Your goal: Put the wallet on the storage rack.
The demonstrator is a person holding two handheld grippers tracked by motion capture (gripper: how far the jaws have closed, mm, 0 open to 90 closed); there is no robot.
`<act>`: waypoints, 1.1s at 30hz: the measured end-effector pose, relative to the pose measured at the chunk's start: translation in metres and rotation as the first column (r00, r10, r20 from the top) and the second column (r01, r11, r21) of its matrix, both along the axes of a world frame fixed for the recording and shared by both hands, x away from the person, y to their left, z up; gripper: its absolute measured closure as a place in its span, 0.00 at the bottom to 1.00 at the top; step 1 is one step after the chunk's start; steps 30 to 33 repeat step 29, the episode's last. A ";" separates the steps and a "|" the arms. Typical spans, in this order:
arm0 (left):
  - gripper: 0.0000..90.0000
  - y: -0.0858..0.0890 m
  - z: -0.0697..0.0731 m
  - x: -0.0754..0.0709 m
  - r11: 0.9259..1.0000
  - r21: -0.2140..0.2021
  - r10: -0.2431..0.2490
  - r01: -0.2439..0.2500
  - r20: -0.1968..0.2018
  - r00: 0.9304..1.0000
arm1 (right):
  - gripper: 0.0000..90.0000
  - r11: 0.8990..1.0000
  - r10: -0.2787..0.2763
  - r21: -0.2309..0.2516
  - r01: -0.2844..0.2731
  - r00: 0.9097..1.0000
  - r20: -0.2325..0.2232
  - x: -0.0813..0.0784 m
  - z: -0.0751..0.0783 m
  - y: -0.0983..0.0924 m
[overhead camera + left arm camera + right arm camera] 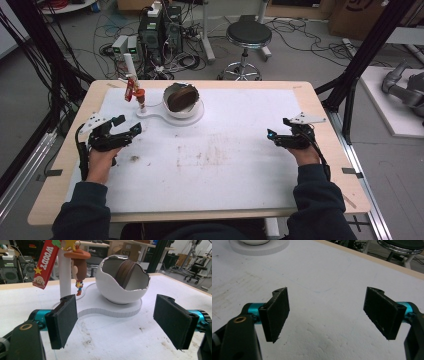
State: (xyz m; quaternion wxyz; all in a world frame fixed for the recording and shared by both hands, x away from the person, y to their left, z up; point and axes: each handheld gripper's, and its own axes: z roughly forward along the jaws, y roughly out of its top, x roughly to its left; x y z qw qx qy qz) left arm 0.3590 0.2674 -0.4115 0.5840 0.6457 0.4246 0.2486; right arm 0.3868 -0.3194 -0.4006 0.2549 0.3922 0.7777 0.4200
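A white eggshell-shaped bowl (184, 100) (122, 282) sits on a flat white stand (172, 118) (110, 311) at the back of the table, with a brown zippered pouch (128, 271) inside it. From the stand's white post (65, 277) hang a Woody figure keychain (140, 96) (79, 267) and a red "WOODY" strap (46, 263). My left gripper (127, 127) (116, 321) is open, empty, a short way in front of the stand. My right gripper (277, 129) (325, 315) is open and empty over bare white mat at the right.
The white mat (215, 160) covers the wooden table (320, 105) and has brown smudges near its middle. A black stool (248, 35) and computer towers with cables (160, 30) stand on the floor behind the table. Black frame legs rise at both sides.
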 end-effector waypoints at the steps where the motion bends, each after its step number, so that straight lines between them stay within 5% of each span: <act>1: 0.21 0.000 0.000 -0.001 1.000 0.003 -0.005 0.005 0.000 1.000 | 0.24 1.000 -0.002 0.000 0.002 1.000 -0.003 -0.001 -0.001 -0.001; 33: 0.22 -0.002 -0.004 0.000 1.000 0.011 -0.010 0.010 -0.003 1.000 | 0.24 0.999 -0.018 0.035 0.019 0.999 -0.029 -0.002 -0.003 -0.001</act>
